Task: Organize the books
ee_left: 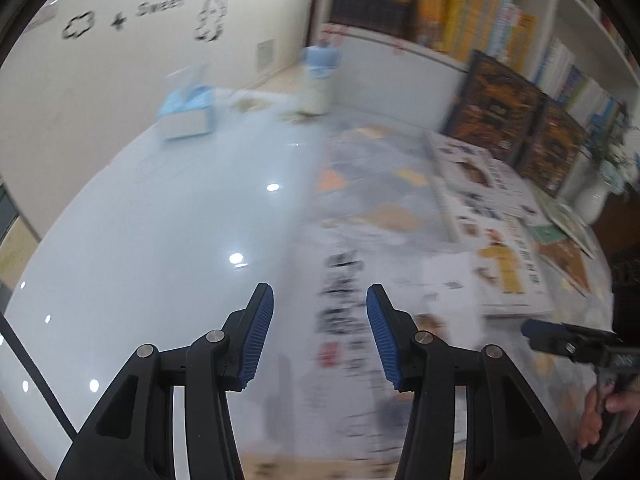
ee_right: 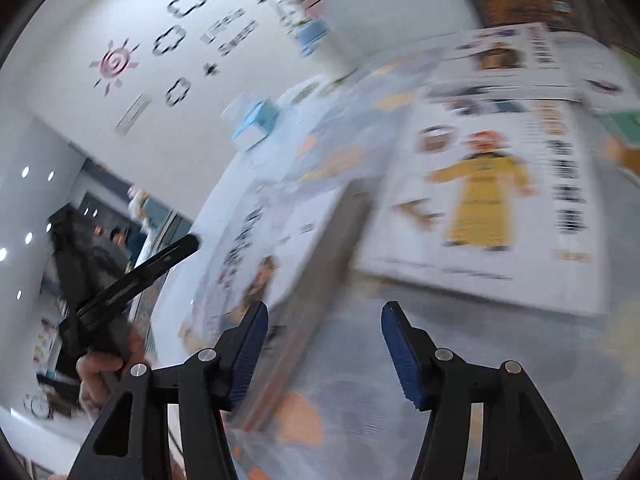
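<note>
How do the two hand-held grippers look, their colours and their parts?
Both the left gripper and the right gripper have matte black angular linkage arms with round silver pivot pins. Their jaws carry blue ribbed pads. No cables or sleeves are visible.

Ahead and to the left of the left tool [ee_left: 320, 336], the tabletop [ee_left: 180, 220] lies bare and glossy, open until the tissue box [ee_left: 188, 114] and the bottle [ee_left: 318, 80] at its far edge. To its right, flat books [ee_left: 480, 200] cover the surface, and two dark books [ee_left: 516, 116] stand upright behind them against the bookshelf [ee_left: 480, 20]. The right tool [ee_right: 324, 344] has patterned cloth [ee_right: 360, 380] free between its fingers; a white book [ee_right: 280, 248] blocks its left finger, and a large book [ee_right: 500, 184] lies ahead to the right.
</note>
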Available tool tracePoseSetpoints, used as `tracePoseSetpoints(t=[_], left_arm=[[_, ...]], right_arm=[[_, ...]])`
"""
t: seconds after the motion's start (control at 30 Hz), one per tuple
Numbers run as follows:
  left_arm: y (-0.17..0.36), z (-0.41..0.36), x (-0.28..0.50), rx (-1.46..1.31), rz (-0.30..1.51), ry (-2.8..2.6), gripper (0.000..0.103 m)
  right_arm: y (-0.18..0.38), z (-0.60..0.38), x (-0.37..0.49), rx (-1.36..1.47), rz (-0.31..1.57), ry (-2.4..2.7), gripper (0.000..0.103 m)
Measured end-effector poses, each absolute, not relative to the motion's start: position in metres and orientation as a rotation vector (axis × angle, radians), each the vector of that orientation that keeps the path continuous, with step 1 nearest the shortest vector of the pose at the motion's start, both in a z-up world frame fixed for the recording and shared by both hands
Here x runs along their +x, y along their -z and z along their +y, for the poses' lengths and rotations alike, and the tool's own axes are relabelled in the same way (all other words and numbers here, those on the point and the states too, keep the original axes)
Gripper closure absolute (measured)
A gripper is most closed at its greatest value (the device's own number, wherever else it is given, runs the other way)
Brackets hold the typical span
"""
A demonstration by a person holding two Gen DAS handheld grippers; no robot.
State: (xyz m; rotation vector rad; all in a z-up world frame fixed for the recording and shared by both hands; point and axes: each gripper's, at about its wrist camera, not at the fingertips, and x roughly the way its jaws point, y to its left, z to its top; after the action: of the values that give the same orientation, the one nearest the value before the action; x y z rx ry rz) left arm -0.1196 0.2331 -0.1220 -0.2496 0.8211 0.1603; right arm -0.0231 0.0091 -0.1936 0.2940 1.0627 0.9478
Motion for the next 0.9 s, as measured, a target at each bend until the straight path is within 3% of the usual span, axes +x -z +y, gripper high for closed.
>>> tracePoseSetpoints(t=[0.23, 0.37, 0.67, 0.9], left_arm=[[0.125, 0.153, -0.087, -0.245, 0.859, -0.045, 0.056], [0.139, 0.114, -0.067, -0.277, 0.897, -0.016, 0.056], [0.175, 0.070, -0.028, -0.263, 0.989, -0.023, 0.056], [0.178, 0.062, -0.028, -0.225, 0.983, 0.016, 0.044]], right_arm=[[0.216, -0.094, 0.016, 0.323, 1.122, -0.750, 0.045], [0.236, -0.131, 0.037, 0.531, 1.185, -0.858, 0.045], [0.236, -0.120, 0.060, 0.567, 1.172, -0.905, 0.045], [0.237, -0.103, 0.078, 0.605, 1.160, -0.925, 0.045]])
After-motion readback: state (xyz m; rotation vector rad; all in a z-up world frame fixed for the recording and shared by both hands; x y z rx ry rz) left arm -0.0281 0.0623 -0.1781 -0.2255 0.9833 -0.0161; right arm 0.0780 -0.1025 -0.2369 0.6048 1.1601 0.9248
